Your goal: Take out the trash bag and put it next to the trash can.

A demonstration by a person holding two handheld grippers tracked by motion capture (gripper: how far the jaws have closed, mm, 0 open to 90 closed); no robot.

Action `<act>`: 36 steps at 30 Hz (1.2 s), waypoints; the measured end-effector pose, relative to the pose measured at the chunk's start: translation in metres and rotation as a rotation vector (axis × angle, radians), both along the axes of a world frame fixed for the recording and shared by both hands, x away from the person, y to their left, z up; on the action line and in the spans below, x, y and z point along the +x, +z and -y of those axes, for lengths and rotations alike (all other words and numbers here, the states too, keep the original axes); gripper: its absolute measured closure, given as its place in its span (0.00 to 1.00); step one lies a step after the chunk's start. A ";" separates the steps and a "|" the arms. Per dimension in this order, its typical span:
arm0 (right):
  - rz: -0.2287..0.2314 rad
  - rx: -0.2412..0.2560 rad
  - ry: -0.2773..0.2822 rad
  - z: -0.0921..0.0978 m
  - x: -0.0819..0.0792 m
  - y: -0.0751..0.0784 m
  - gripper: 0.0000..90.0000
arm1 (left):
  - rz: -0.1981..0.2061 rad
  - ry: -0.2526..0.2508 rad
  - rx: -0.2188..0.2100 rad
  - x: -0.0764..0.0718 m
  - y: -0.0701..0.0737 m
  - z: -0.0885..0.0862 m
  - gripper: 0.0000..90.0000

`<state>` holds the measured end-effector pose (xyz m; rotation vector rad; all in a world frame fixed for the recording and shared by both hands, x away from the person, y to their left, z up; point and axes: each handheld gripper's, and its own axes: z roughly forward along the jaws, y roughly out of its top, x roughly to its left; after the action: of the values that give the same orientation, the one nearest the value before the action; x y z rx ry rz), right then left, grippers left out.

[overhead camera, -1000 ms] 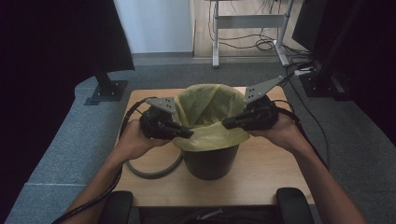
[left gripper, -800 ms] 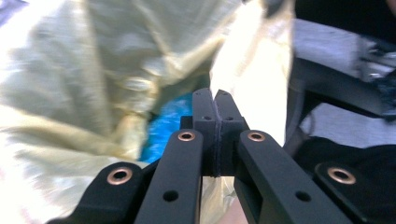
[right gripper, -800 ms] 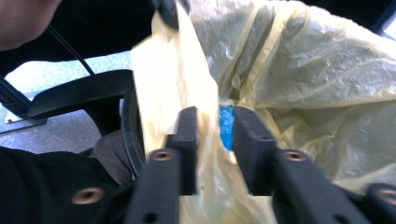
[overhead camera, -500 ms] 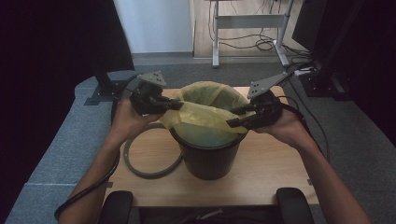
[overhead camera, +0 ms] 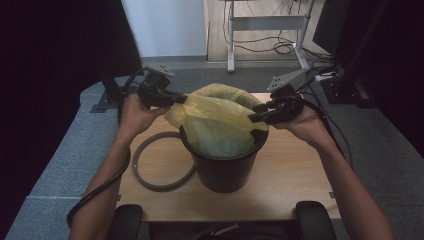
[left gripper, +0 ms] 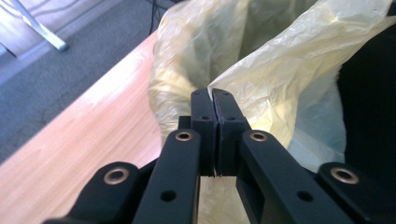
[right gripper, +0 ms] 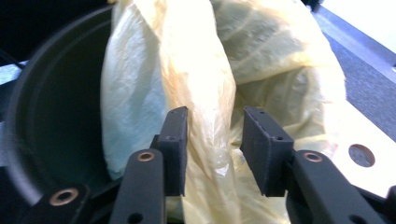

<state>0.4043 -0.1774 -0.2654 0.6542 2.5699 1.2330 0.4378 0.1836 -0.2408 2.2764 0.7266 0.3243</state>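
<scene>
From the high view, the left claw (overhead camera: 182,98) and right claw (overhead camera: 254,117) are gripping opposite edges of the yellow bag (overhead camera: 220,112), which is sitting in the black bin (overhead camera: 225,170) on the wooden surface (overhead camera: 300,185); a grey ring (overhead camera: 145,175) is lying beside the bin. In the left gripper view, the left claw (left gripper: 214,100) is pinching the bag (left gripper: 280,70) tight. In the right gripper view, the right claw (right gripper: 212,135) is standing narrowly apart with a fold of bag (right gripper: 205,93) running between its jaws; I cannot tell if it is clamping.

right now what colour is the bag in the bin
Pale yellow bag; right gripper view shows it best.
</scene>
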 end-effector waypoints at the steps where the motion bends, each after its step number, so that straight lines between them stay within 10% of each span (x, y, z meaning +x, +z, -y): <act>1: 0.001 -0.004 -0.010 0.001 0.002 -0.002 0.65 | -0.014 0.002 -0.007 0.003 -0.004 -0.001 0.97; 9: 0.090 -0.023 -0.156 0.009 0.021 -0.017 0.25 | -0.082 0.042 -0.008 0.020 -0.026 -0.003 0.66; 14: 0.034 -0.049 -0.186 0.006 0.037 -0.029 0.16 | -0.119 0.045 0.011 0.028 -0.037 0.002 0.54; 23: -0.014 -0.092 -0.185 0.001 0.051 -0.036 0.67 | -0.106 0.014 0.024 0.027 -0.033 0.013 0.82; 27: 0.024 -0.106 -0.193 -0.002 0.048 -0.029 0.78 | -0.019 0.034 0.006 0.019 -0.020 0.013 0.94; 36: 0.114 -0.055 -0.157 -0.001 0.038 -0.004 0.97 | 0.020 -0.009 -0.047 0.008 -0.003 0.015 0.99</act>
<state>0.4420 -0.1766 -0.2694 0.7366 2.4007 1.1118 0.4457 0.1689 -0.2440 2.2285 0.7060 0.3223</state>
